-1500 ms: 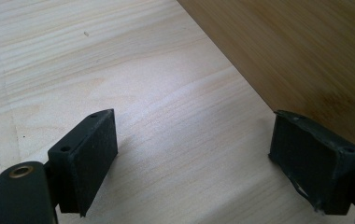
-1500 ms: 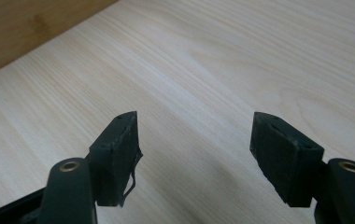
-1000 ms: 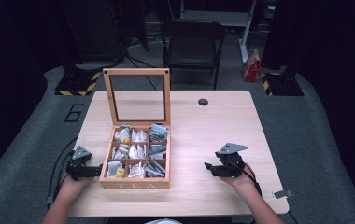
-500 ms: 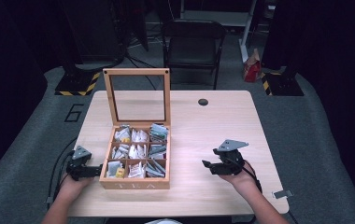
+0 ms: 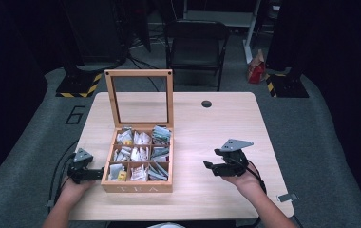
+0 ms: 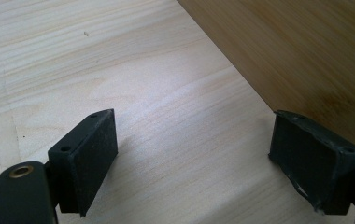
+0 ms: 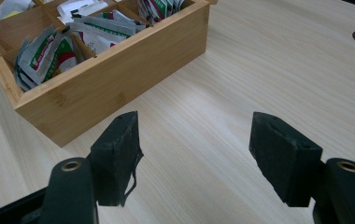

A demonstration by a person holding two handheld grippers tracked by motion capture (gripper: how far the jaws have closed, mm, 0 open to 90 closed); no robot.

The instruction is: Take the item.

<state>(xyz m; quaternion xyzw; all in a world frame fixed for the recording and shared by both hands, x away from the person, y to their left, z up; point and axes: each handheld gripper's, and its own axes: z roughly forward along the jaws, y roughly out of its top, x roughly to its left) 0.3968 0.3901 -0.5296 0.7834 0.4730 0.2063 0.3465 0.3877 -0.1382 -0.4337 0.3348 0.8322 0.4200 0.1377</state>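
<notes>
A wooden tea box (image 5: pixel 138 183) stands open on the table, its glass lid (image 5: pixel 139 97) raised upright, its compartments full of tea sachets (image 5: pixel 140 153). My left gripper (image 5: pixel 98 175) rests on the table against the box's left wall (image 6: pixel 301 60), jaws open and empty (image 6: pixel 192 154). My right gripper (image 5: pixel 209 167) hovers a little above the table to the right of the box, pointing toward it. Its jaws stand wide open with bare table between them (image 7: pixel 194 154), and the box's corner (image 7: pixel 96 88) with sachets (image 7: pixel 49 56) lies ahead.
The light wooden table (image 5: pixel 216 128) has a round cable hole (image 5: pixel 206 103) near its far edge. A black chair (image 5: pixel 195 45) stands behind the table. A small metal clip (image 5: pixel 285 197) lies by the table's front right corner.
My right gripper has lifted slightly off the table. The left gripper and the box have stayed where they were.
</notes>
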